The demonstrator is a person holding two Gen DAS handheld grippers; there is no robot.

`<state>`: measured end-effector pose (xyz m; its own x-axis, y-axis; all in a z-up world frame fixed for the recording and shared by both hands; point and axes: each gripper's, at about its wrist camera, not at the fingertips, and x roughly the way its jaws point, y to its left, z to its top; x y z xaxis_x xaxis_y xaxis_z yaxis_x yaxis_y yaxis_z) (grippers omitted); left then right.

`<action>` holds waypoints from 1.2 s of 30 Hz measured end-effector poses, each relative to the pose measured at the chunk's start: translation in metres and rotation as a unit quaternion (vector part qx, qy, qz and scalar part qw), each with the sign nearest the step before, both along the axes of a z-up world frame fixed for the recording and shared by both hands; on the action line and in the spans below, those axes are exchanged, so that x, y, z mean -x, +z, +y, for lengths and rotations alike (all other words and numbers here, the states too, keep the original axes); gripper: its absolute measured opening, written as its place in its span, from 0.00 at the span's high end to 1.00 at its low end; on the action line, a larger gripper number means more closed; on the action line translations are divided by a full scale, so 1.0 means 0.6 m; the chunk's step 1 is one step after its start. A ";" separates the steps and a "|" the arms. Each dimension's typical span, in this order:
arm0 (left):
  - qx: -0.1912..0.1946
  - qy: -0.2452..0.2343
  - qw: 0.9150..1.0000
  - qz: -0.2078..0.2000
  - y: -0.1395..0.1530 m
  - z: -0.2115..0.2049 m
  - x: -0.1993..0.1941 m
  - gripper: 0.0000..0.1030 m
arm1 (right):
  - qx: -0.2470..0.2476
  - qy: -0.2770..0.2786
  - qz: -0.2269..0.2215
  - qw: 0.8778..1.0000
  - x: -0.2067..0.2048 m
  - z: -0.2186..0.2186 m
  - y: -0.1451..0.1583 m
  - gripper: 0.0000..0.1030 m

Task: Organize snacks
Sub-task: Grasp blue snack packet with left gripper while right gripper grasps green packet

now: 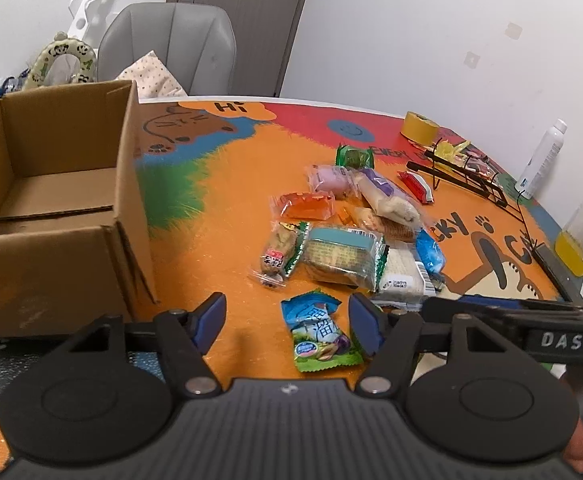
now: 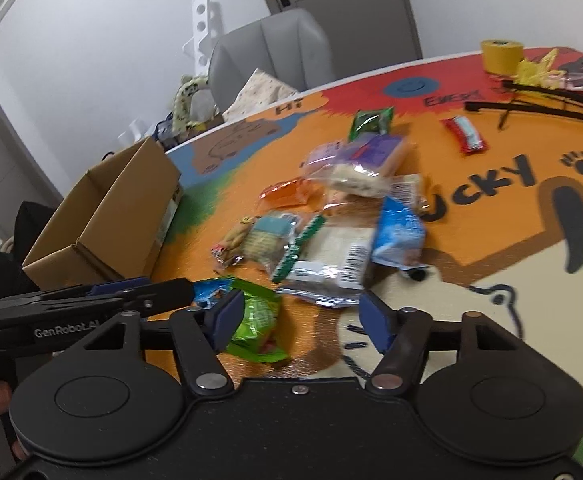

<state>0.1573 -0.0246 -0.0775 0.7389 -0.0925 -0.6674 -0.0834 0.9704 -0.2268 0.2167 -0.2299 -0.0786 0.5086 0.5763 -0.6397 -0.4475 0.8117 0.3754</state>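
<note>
Green-blue snack packet (image 1: pixel 318 334) nearest, snack pile (image 1: pixel 343 236) beyond, cardboard box (image 1: pixel 57 204) left

On the table: one cardboard box (image 1: pixel 67 200), about twelve snack packets (image 1: pixel 341 258), one tape roll (image 1: pixel 418 126), one wire rack (image 1: pixel 467 178), two bottles (image 1: pixel 543 160).

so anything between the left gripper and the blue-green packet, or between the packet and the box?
Nothing visible. The blue-green packet lies alone on the mat, between the open jaws of the left gripper. Bare mat runs from it to the box, whose top is open.
</note>
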 end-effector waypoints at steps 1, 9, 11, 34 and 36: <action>0.000 -0.001 1.000 0.002 -0.001 -0.002 -0.003 0.37 | -0.001 0.006 0.004 1.000 -0.002 0.006 -0.002 0.40; 0.004 -0.006 1.000 0.022 -0.016 -0.005 -0.025 0.48 | -0.023 0.033 0.062 0.997 -0.026 0.023 -0.031 0.68; 0.011 -0.007 1.000 0.027 -0.020 -0.004 -0.031 0.48 | -0.026 0.043 0.063 0.997 -0.023 0.023 -0.029 0.79; -0.027 -0.034 0.998 0.042 -0.046 -0.049 -0.045 0.72 | 0.016 0.043 0.036 0.998 -0.021 0.019 -0.026 0.78; -0.020 -0.034 0.998 0.043 -0.044 -0.044 -0.040 0.73 | 0.022 0.038 0.030 0.999 -0.019 0.022 -0.021 0.79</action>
